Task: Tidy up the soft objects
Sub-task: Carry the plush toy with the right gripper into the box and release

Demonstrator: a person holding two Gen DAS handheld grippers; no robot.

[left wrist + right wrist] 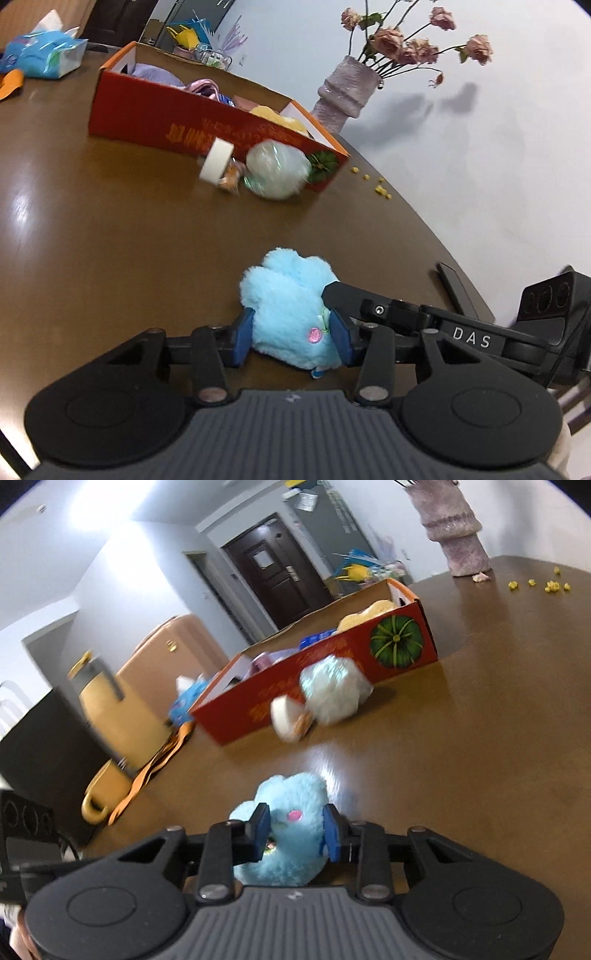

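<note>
While both the left gripper [291, 334] and right gripper [295, 832] pinched the blue plush toy [286, 310] (apparently firmly), opposing pulls risked tearing it.

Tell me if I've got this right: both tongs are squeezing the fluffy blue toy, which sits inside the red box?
Not quite. The fluffy blue toy lies on the brown table, in front of the red box, not inside it. Both wrist views show this. The left tongs and right tongs do squeeze it.
</note>
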